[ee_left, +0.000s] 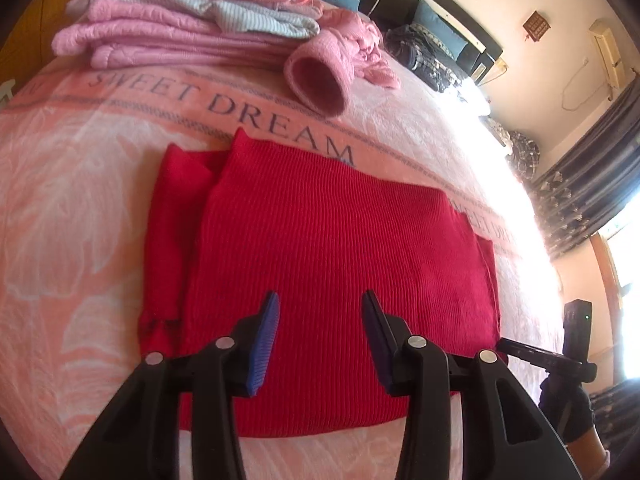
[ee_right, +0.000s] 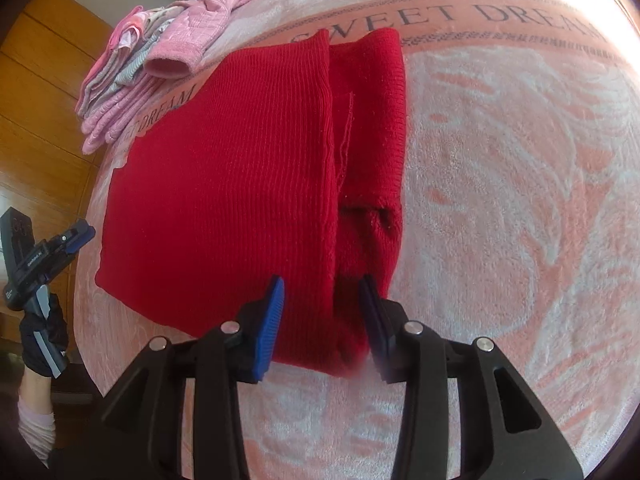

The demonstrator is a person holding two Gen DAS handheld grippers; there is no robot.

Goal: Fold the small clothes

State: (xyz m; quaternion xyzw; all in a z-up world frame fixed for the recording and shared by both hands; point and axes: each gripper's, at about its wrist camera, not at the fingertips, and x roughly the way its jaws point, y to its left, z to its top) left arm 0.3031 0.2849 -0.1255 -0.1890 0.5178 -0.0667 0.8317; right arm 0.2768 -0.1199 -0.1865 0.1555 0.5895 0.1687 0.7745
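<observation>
A red ribbed knit garment (ee_left: 320, 248) lies flat on the pink bedspread, folded over with a sleeve tucked along one side (ee_right: 372, 128). My left gripper (ee_left: 320, 304) hovers open above its near half, blue pads apart, nothing between them. My right gripper (ee_right: 322, 284) is open too, its fingers straddling the near corner of the garment (ee_right: 240, 168) where the folded edge runs. The other gripper shows in each view: the right one (ee_left: 548, 356) at the red cloth's right edge, the left one (ee_right: 60, 240) held by a gloved hand left of the bed.
A stack of folded pink and striped clothes (ee_left: 192, 16) sits at the far side, with a pink quilted sleeve (ee_left: 320, 76) lying open-ended toward the red garment. The bedspread (ee_right: 520, 200) reads "SWEET DREAM". Dark pillows and clothes (ee_left: 424, 48) lie at the headboard. Wooden floor (ee_right: 44, 100) lies beside the bed.
</observation>
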